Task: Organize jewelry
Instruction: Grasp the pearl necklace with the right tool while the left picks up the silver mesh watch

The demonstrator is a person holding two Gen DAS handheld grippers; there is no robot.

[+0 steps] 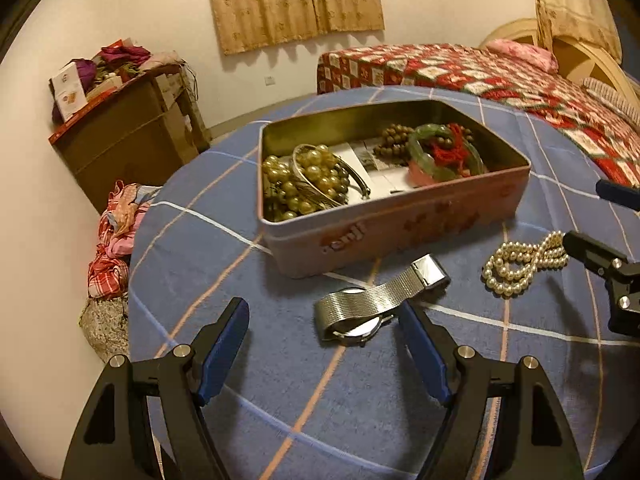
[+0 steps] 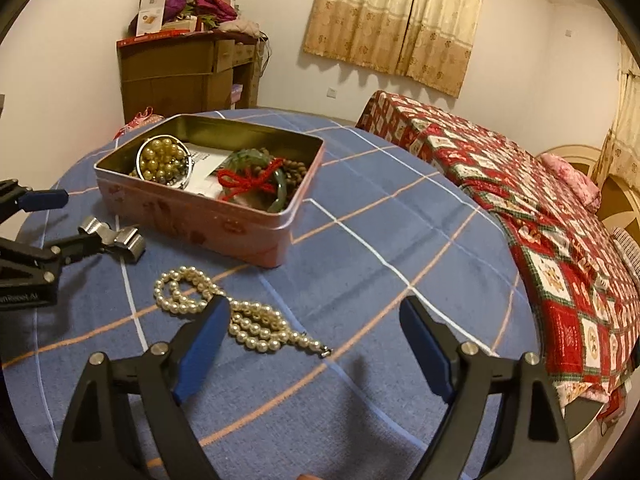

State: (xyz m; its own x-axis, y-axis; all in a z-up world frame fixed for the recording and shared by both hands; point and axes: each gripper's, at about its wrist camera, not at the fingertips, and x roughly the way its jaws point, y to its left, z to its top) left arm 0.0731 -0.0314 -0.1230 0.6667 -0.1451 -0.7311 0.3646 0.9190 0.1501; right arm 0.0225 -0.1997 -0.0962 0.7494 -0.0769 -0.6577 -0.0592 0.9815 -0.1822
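A pink tin box stands open on the blue checked tablecloth; it holds gold beads, a metal bangle, brown beads and a green bangle with red cord. It also shows in the right wrist view. A silver mesh-band watch lies in front of the box, just beyond my open left gripper. A white pearl necklace lies on the cloth, in the left wrist view too. My open right gripper is just over it, its left finger across the pearls.
A bed with a red patchwork cover stands to the right of the table. A brown cabinet piled with clothes and boxes stands by the far wall. A bundle of cloth lies on the floor at the left.
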